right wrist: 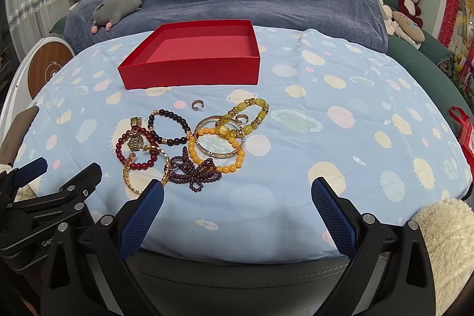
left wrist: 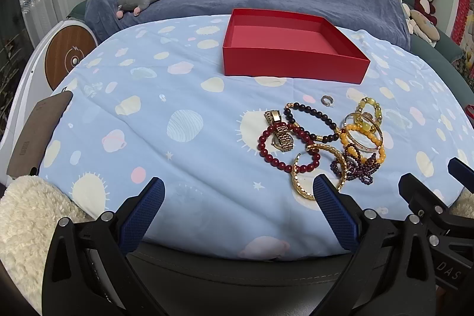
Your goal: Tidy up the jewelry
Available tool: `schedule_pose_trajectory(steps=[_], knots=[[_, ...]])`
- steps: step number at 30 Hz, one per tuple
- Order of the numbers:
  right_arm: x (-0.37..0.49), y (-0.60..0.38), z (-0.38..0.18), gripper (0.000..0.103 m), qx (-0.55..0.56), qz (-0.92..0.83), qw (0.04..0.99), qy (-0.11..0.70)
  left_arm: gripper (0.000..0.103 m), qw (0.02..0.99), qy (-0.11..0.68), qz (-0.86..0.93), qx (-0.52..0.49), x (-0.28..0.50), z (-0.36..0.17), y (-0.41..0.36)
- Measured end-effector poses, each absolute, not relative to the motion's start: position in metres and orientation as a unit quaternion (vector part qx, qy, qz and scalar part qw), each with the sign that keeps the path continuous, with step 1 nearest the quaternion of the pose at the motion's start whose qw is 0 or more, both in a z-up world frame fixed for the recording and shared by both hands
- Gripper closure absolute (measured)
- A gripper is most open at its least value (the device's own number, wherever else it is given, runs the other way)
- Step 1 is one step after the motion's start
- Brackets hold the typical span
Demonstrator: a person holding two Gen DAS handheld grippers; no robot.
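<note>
My left gripper (left wrist: 238,199) and right gripper (right wrist: 237,199) both gape empty. The tangled jewelry (right wrist: 189,142) lies at my right's eleven o'clock, the red box (right wrist: 192,61) beyond; grabbing one bracelet may drag its neighbours

We read "DAS" on the black body of the right gripper (left wrist: 426,182), and "Gen", cut off, on the left gripper (right wrist: 56,171).
</note>
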State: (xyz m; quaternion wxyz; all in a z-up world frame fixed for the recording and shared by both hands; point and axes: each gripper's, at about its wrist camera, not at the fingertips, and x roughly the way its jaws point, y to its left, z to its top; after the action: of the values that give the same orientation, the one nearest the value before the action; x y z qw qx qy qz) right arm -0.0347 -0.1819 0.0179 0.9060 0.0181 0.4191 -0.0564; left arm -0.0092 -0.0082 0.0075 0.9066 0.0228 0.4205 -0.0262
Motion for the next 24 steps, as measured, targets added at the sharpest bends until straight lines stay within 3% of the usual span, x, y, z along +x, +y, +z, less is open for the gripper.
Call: schedule_pose_trajectory(steps=[24], knots=[[-0.0346,-0.1826,0.0180,0.007,0.019,-0.057,0.906,0.419,0.007,0.905,0.423,-0.030,0.020,-0.0125,0.0070,-0.0103]])
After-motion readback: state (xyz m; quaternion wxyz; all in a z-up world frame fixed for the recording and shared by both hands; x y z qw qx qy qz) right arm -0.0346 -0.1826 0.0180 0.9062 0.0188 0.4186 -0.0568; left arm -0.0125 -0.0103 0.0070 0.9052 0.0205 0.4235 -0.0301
